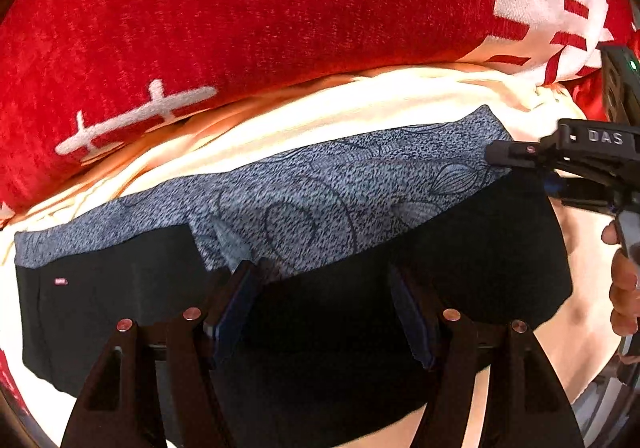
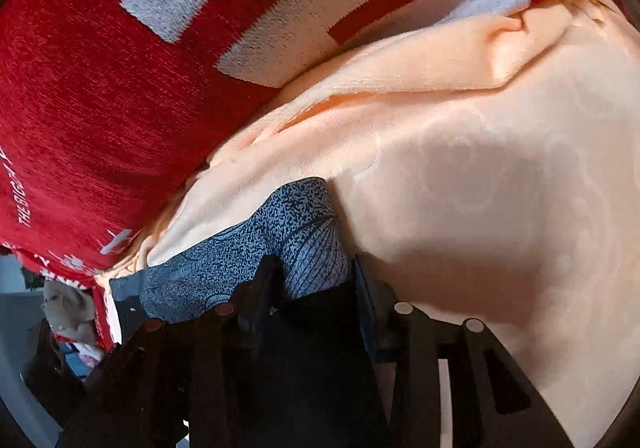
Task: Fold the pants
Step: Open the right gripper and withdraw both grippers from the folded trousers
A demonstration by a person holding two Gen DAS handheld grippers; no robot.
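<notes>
The pants (image 1: 320, 208) are black with a blue-grey patterned part and lie folded flat on a pale peach sheet (image 1: 360, 104). My left gripper (image 1: 324, 288) is open, its fingers spread over the black near edge of the pants. My right gripper (image 1: 496, 158) reaches in from the right at the far right corner of the pants. In the right wrist view the right gripper (image 2: 314, 280) has its jaws either side of the patterned cloth (image 2: 256, 248) with a gap showing; I cannot tell whether it pinches.
A red blanket (image 1: 240, 8) with white lettering lies bunched along the far side, against the sheet. A hand (image 1: 624, 288) holds the right gripper at the right edge. In the right wrist view clutter (image 2: 68, 312) shows at lower left beyond the bed.
</notes>
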